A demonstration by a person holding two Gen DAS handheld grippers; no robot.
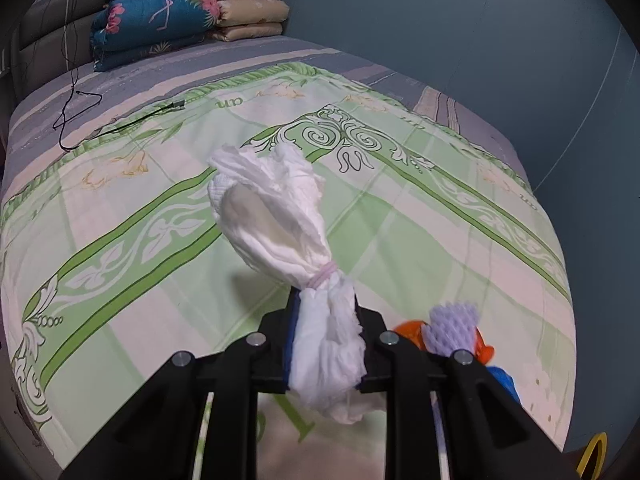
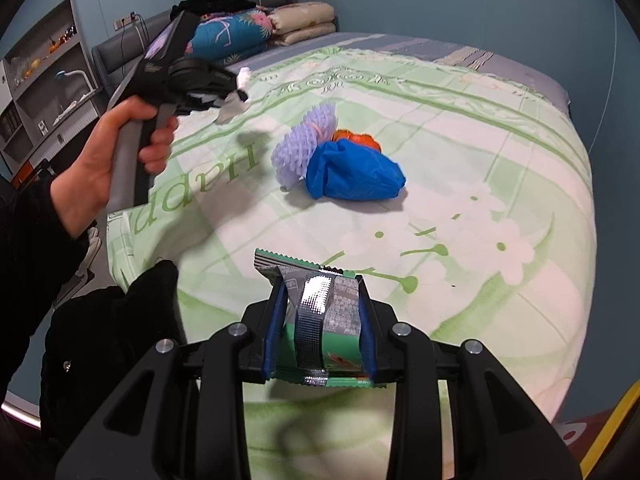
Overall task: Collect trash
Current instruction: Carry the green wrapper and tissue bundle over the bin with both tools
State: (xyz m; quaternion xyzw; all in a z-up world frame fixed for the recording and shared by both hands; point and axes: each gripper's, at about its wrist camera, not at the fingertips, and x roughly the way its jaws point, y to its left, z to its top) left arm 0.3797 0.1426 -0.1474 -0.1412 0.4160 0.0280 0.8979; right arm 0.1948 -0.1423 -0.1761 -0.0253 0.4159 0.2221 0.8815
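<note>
green wrapper (image 2: pixel 320 320) in right gripper (image 2: pixel 320 320); tissue wad (image 1: pixel 280 216) in left gripper (image 1: pixel 326 340).

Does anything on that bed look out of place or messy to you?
Yes. A small heap of litter sits on the bedspread: a purple foam net, a blue bag and something orange behind it. A black cable trails near the folded quilts. Nothing looks spilled or torn.
</note>
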